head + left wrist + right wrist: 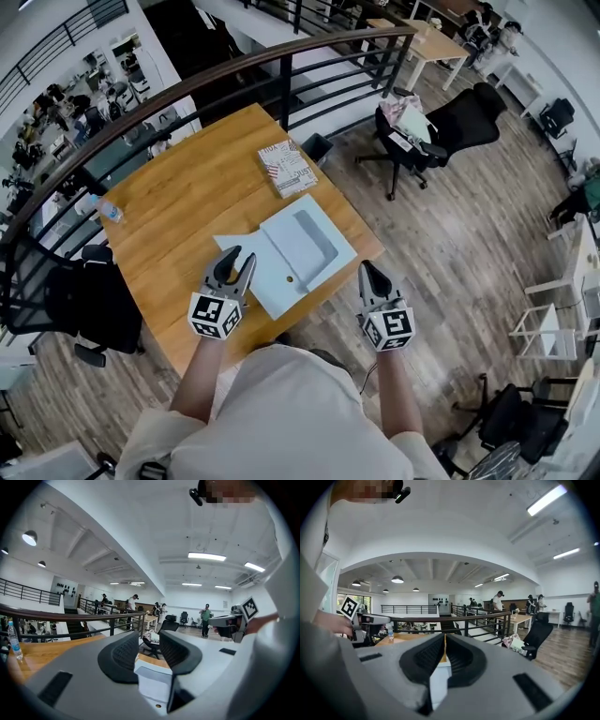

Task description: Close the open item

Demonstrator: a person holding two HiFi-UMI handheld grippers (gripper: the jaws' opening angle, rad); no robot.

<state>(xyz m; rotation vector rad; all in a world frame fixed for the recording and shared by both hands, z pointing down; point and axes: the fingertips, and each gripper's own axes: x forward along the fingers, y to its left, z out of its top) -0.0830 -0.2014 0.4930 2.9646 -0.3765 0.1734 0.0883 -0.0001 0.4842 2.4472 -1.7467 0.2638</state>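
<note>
A flat white box point(309, 239) lies open on the wooden table point(187, 206), its lid flap point(255, 272) spread toward me with a small brown dot on it. My left gripper point(238, 262) hovers over the flap's left edge, jaws apart with nothing between them. In the left gripper view the left gripper point(149, 641) frames the white box point(152, 679) below it. My right gripper point(367, 270) hangs just off the table's near right corner, jaws together and empty. The right gripper point(444, 641) looks past the white box point(438, 686) in its own view.
A patterned book point(287, 168) lies behind the box. A water bottle point(110, 210) stands at the table's left edge. A curved railing point(234, 70) runs behind the table. A black chair point(94, 300) sits at the left, an office chair point(450, 127) at the far right.
</note>
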